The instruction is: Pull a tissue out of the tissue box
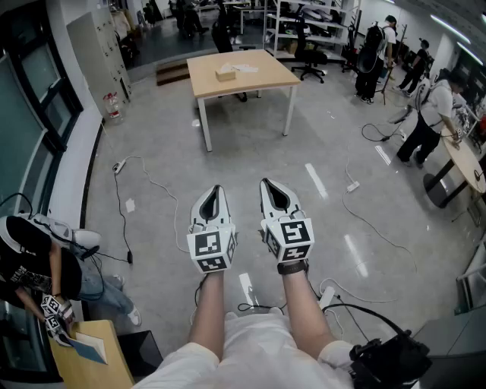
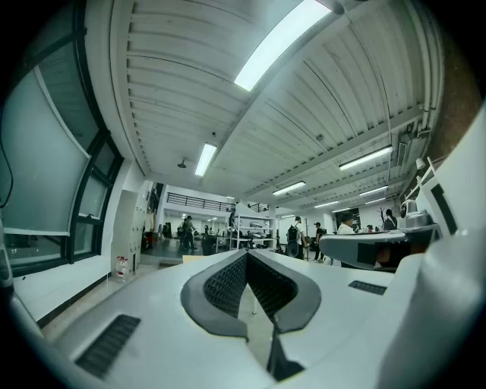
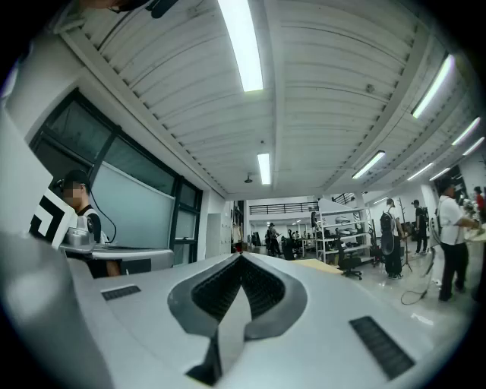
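Observation:
A tan tissue box (image 1: pixel 225 73) with a white tissue at its top rests on a light wooden table (image 1: pixel 254 80) far across the room. Both grippers are held side by side over the grey floor, well short of the table and pointing toward it. My left gripper (image 1: pixel 215 188) has its jaws together at the tip with nothing between them, and the left gripper view shows the black pads (image 2: pixel 228 285) meeting at a point. My right gripper (image 1: pixel 266 182) is likewise shut and empty, with its pads (image 3: pixel 220 292) converging.
Cables (image 1: pixel 121 205) trail over the floor to the left and right. A person (image 1: pixel 38 266) sits at lower left by a small desk (image 1: pixel 83 361). Several people (image 1: pixel 429 114) stand at the right near another table. Shelving (image 1: pixel 304 23) and an office chair (image 1: pixel 310 61) stand behind the wooden table.

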Tool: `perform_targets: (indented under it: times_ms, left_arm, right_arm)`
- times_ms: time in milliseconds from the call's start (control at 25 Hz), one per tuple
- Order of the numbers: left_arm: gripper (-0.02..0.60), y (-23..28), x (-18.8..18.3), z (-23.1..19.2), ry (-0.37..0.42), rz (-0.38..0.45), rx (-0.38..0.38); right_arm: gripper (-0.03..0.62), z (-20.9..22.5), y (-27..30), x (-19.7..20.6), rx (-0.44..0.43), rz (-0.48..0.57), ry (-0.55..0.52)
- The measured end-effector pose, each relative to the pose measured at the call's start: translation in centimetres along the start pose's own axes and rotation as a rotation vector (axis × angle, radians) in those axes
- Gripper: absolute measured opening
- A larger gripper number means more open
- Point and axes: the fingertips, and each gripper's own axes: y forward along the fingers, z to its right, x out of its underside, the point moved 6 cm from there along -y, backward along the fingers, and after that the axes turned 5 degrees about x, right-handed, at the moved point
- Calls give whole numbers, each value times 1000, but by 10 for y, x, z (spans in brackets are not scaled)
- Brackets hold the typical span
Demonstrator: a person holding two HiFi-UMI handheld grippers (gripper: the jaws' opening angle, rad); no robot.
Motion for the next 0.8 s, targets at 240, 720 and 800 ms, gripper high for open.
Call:
perform_targets:
  times_ms: [240,720,800]
  left_arm:
    - [-8,-16,8,8,-3,-31,24]
    - [-8,-49,4,-35,-6,-39,61]
    - [-8,-53,7,-38,-20,-37,70]
  right_arm:
    - [2,-9,-16,5,8,-17,21]
    - [2,-67,-11,5,7,-19,78]
    - [2,-76,-13,7,-18,-11,87]
